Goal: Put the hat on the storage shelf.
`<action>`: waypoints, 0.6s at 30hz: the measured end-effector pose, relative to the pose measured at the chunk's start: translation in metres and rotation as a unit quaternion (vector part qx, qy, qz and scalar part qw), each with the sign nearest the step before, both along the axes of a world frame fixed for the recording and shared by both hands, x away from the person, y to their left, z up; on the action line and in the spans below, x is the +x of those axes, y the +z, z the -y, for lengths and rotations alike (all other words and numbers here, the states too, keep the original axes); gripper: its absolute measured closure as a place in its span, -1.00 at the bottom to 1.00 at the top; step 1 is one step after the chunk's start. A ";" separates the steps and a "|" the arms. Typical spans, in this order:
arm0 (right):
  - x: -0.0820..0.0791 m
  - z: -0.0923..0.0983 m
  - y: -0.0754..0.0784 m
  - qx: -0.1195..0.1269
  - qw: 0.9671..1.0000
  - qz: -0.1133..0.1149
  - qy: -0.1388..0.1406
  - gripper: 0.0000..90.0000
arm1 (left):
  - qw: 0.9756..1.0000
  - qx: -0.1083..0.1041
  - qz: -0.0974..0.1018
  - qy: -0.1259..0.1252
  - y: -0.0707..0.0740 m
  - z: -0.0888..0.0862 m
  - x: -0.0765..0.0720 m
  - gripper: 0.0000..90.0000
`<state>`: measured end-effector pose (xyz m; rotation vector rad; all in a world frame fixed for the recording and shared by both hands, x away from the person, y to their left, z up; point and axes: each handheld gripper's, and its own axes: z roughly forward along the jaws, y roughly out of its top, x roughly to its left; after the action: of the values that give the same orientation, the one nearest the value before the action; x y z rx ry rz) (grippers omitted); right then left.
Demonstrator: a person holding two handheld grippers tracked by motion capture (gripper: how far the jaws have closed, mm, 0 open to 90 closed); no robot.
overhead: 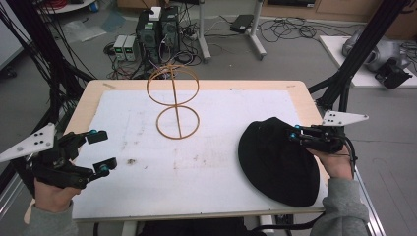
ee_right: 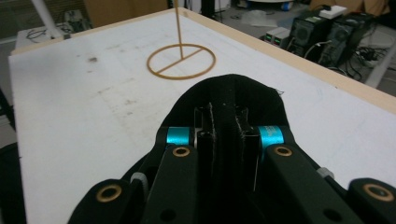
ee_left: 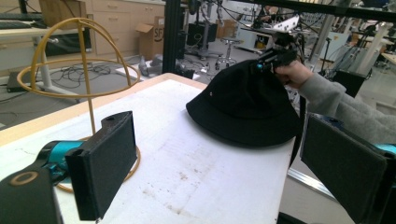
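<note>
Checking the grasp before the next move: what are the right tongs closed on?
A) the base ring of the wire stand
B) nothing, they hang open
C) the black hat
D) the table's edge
C: in the right gripper view the right tongs pinch a fold of the black hat, with the wire stand standing apart.

Here's the table [overhead: 301, 94], a pale wooden top with a white mat [overhead: 211, 167] spread across nearly all of it, scuffed and smudged. Toward the far side, a yellow wire hat stand [overhead: 175, 101] sits upright on its round base. On the right, a black bucket hat [overhead: 278, 162] rests on the mat, its brim reaching past the near edge.
</note>
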<state>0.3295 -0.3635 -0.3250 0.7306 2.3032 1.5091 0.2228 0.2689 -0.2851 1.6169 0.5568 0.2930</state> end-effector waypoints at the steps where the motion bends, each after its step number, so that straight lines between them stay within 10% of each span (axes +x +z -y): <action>1: 0.000 -0.001 0.002 0.004 1.000 0.000 0.006 0.84 | 1.000 -0.002 -0.001 -0.002 0.000 0.000 0.000 -0.75; 18: 0.021 -0.040 0.072 -0.026 0.996 0.007 0.087 0.85 | 1.000 -0.004 -0.010 0.006 -0.003 -0.008 -0.005 -0.75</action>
<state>0.3509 -0.3235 -0.2531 0.5149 2.4404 1.5123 0.2174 0.2768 -0.2880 1.6104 0.5813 0.2834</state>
